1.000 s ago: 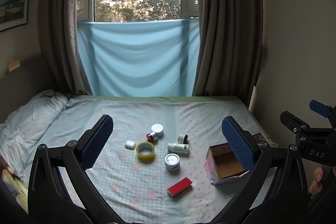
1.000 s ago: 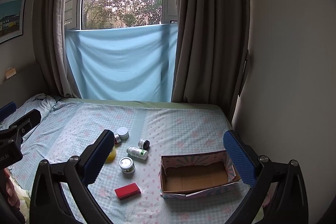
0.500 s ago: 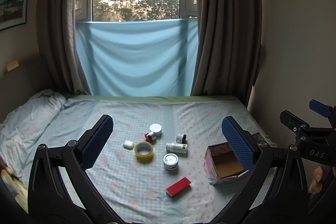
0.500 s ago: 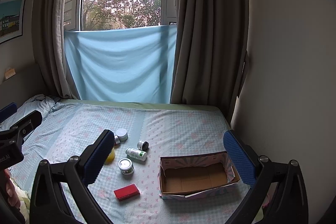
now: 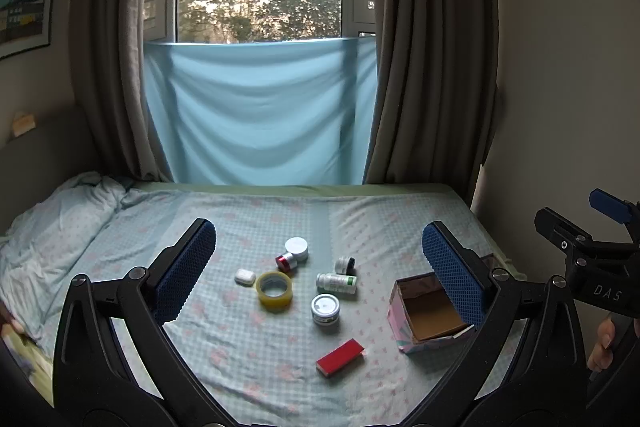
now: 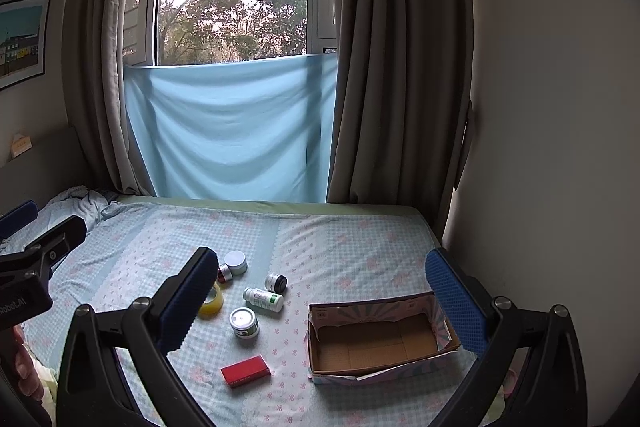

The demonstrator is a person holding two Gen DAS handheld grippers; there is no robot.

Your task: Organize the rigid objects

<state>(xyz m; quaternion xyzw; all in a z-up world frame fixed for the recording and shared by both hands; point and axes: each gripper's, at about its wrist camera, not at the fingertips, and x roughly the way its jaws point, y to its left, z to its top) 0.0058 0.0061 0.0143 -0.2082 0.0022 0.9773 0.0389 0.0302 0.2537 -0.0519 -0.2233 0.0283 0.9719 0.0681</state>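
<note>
You had bare bed (image 5: pixel 248 355) near and left of the clutter. The tape roll (image 5: pixel 274 290), tin (image 5: pixel 325 308) and red box (image 5: pixel 340 356) sat close together; the open carton (image 6: pixel 380 339) blocked the right.

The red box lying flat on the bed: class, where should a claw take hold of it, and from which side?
Grip the red box across its two long side faces, descending from above. It lies flat, low and narrow, with bare sheet around it, so open fingers should straddle its short width.

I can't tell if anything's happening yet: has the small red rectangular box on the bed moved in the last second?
No. The small red rectangular box still lies just left of the open cardboard box, as before.
</note>
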